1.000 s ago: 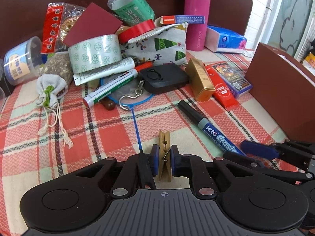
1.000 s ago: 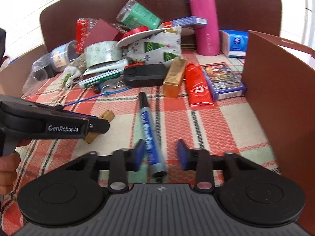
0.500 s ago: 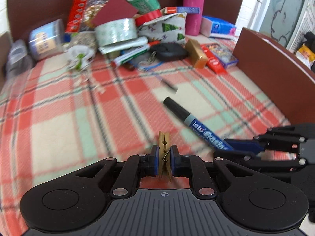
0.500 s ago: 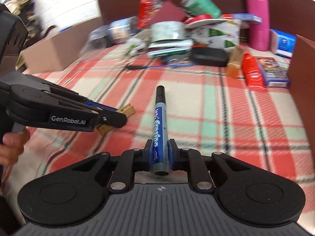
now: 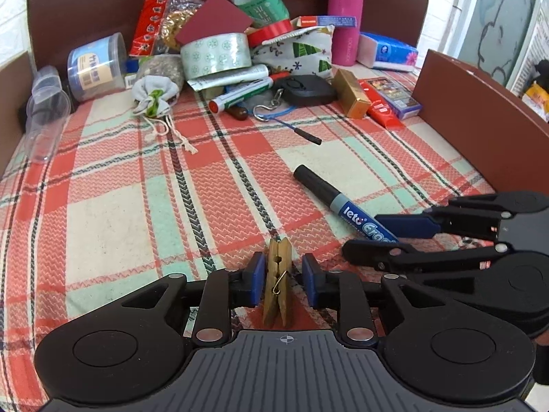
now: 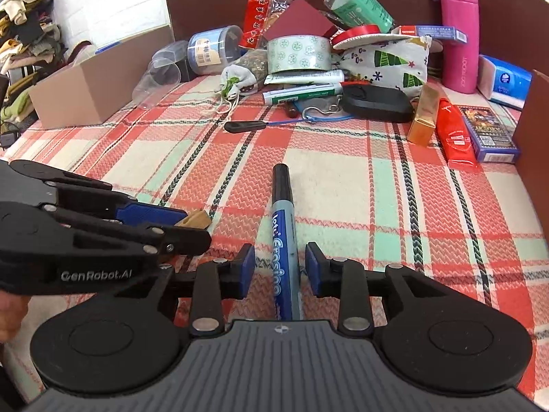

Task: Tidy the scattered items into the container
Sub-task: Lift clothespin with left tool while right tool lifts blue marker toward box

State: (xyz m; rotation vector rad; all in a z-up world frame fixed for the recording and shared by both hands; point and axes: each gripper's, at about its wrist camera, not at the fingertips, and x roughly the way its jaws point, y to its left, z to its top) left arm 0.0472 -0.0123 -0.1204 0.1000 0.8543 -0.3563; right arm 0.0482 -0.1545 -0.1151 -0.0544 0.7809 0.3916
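A wooden clothespin (image 5: 278, 281) lies on the plaid cloth between the pads of my left gripper (image 5: 283, 279), which stands open with small gaps on both sides. Its tip also shows in the right wrist view (image 6: 196, 220). A blue and black marker (image 6: 284, 240) lies on the cloth between the pads of my right gripper (image 6: 280, 269), also open around it. The marker (image 5: 339, 206) and the right gripper (image 5: 384, 237) show in the left wrist view at the right. The left gripper (image 6: 192, 230) shows at the left of the right wrist view.
A heap of items lies at the back: tape roll (image 5: 214, 55), pink bottle (image 5: 345, 17), tree-print pouch (image 5: 298, 51), black case (image 5: 305, 90), gold box (image 5: 351, 93), blue-corded hook (image 5: 271, 111). A cardboard box (image 6: 85, 92) stands back left. Brown walls (image 5: 480, 110) enclose the cloth.
Both grippers have opened, releasing the clothespin and the marker onto the cloth. Both have pulled back from the heap over the last second.
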